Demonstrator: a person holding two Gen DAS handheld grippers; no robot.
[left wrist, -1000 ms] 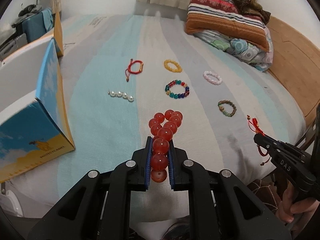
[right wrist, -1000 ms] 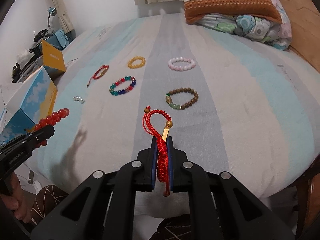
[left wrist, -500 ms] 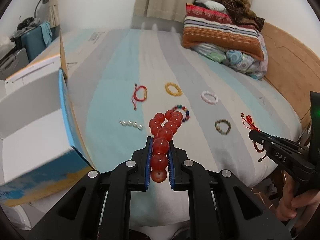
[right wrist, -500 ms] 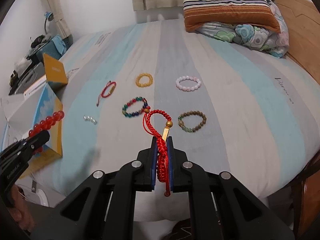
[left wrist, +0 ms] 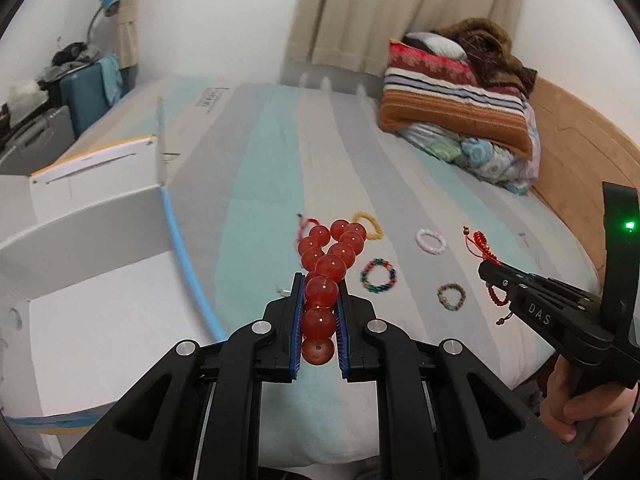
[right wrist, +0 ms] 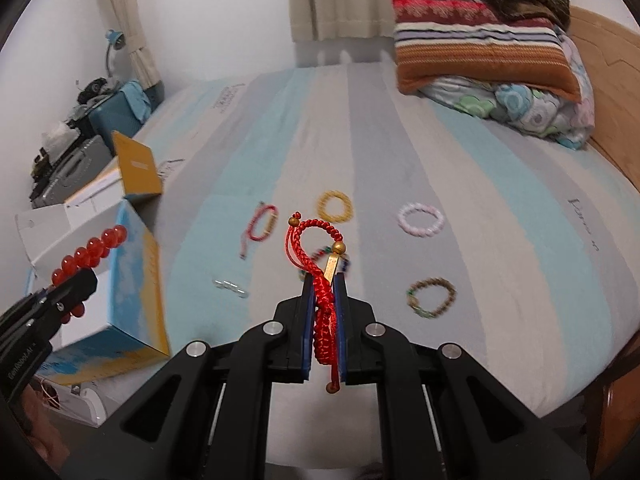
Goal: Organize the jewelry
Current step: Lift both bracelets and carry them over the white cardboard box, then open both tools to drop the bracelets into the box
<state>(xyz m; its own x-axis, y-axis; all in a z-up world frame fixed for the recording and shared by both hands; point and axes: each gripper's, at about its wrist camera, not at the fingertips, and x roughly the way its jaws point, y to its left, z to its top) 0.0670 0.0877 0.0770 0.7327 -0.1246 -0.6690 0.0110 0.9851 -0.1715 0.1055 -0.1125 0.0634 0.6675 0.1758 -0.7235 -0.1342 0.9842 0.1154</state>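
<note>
My left gripper (left wrist: 319, 280) is shut on a bracelet of large red beads (left wrist: 326, 268), held in the air beside the open blue-and-white box (left wrist: 92, 280). It also shows at the left of the right wrist view (right wrist: 76, 280). My right gripper (right wrist: 324, 280) is shut on a red braided cord bracelet (right wrist: 320, 264) with gold beads, held above the bed's front part; it shows in the left wrist view too (left wrist: 486, 270). On the striped bedspread (right wrist: 500, 208) lie a yellow bracelet (right wrist: 335, 205), a pink one (right wrist: 421, 219), a brown one (right wrist: 432, 297), a red cord one (right wrist: 262, 224), a multicolour one (left wrist: 378, 276) and a short pearl string (right wrist: 230, 286).
Folded blankets and a pillow (right wrist: 480, 48) are stacked at the bed's far right by the wooden headboard (right wrist: 612, 80). A teal suitcase (left wrist: 90, 96) and clutter stand at the far left beside the bed. An orange box flap (right wrist: 136, 168) stands behind the open box.
Both grippers have risen and drawn back from the bed with their bracelets. The left gripper has swung toward the open box, whose white inside now fills the left of its view.
</note>
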